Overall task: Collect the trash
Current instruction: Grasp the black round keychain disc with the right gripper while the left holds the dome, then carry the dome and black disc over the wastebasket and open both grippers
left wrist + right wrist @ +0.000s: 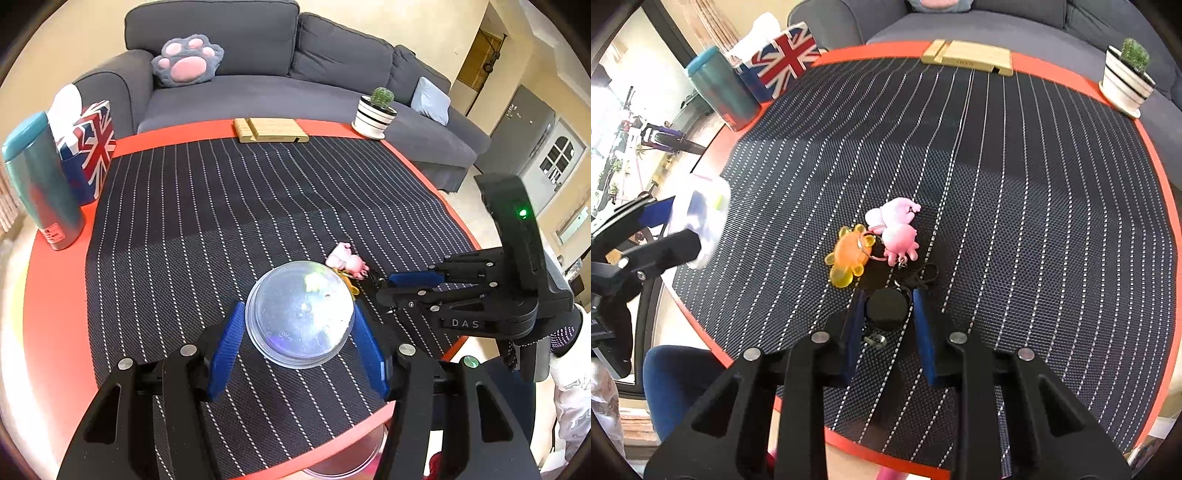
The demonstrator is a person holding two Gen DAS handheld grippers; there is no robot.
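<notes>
My left gripper (299,310) is shut on a clear plastic cup (300,314), seen bottom-first, held above the striped mat; it also shows blurred in the right wrist view (701,218). My right gripper (888,299) has its blue pads on either side of a black round fob (886,308) that lies on the mat. The fob is tied by a cord to a keychain bunch with a pink pig figure (897,225) and an orange translucent figure (847,256). In the left wrist view the right gripper (384,286) reaches in from the right, next to the pig (347,258).
A round red table (55,295) carries a black striped mat (221,206). At the far edge stand a teal tumbler (40,181), a Union Jack tissue box (88,147), a wooden stand (269,130) and a potted cactus (376,112). A grey sofa (295,74) lies behind.
</notes>
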